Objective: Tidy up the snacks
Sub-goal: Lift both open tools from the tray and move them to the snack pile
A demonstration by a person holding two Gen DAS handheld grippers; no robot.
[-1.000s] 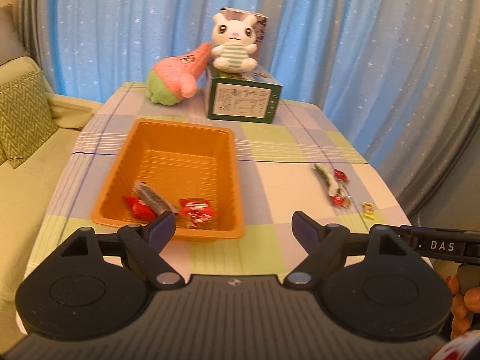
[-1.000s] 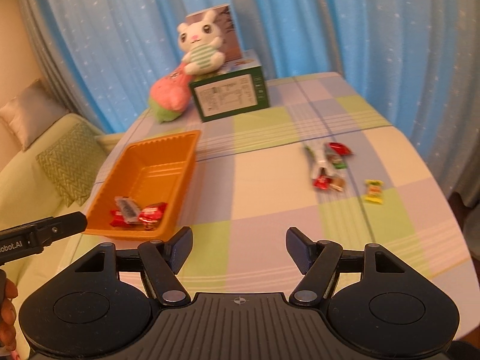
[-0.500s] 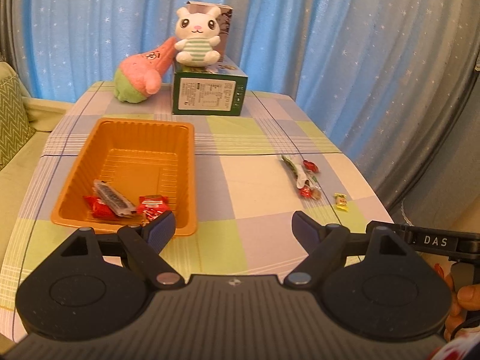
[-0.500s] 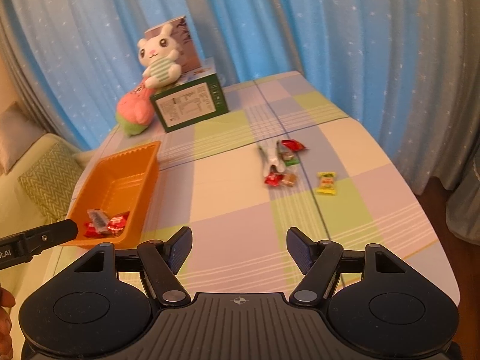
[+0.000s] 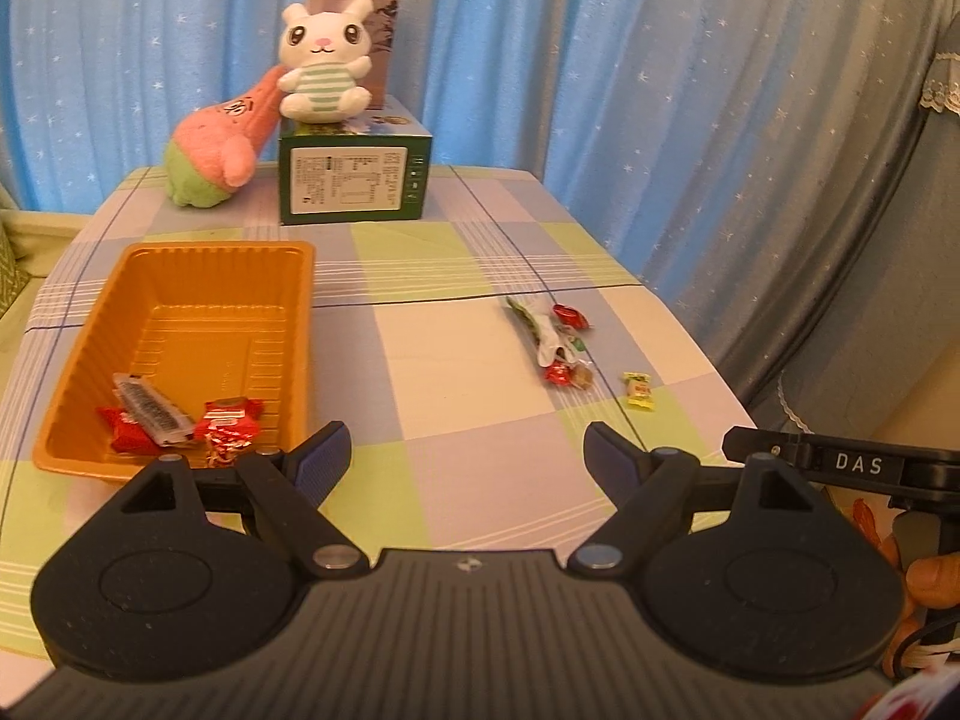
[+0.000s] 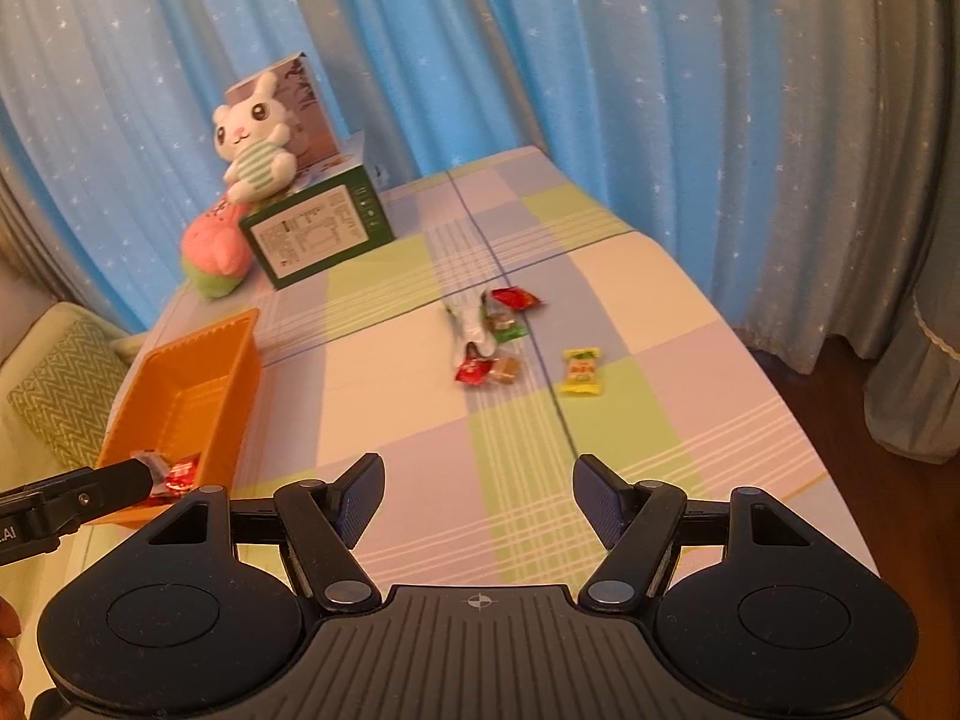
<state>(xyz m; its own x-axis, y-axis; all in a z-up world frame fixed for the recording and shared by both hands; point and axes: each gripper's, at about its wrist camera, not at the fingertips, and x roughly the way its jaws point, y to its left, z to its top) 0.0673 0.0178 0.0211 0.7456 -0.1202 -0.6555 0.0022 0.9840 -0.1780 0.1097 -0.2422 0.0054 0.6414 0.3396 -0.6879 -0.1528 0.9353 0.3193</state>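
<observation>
Black left gripper and right gripper angled down over checked table, jaws wide, empty, three snacks in orange tray by left edge, six snacks loose toward right edge.

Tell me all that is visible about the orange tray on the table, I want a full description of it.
The orange tray is a rectangular, open-topped bin that looks like thin glossy plastic, with ribbed sloping walls and a flat rolled rim. It sits upright on the checked tablecloth, at the table's left side, in front of the pink plush. At its near end lie red wrapped snacks and a silver packet; the far end is bare. No tongs touch it.
</observation>
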